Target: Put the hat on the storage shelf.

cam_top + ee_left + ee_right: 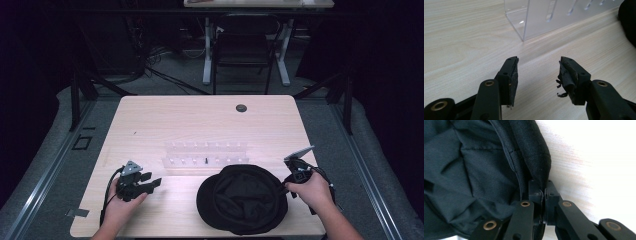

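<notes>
Black fabric hat (243,199), crown down and lining up, lies at the near edge of a pale wooden table (200,115); the right gripper (543,191) has its jaws pressed together on the hat's rim at its right side; the left gripper (538,75), well to the left of the hat, rests low over bare wood with its jaws apart and nothing between them; a clear acrylic rack (205,155) stands just beyond the hat.
</notes>
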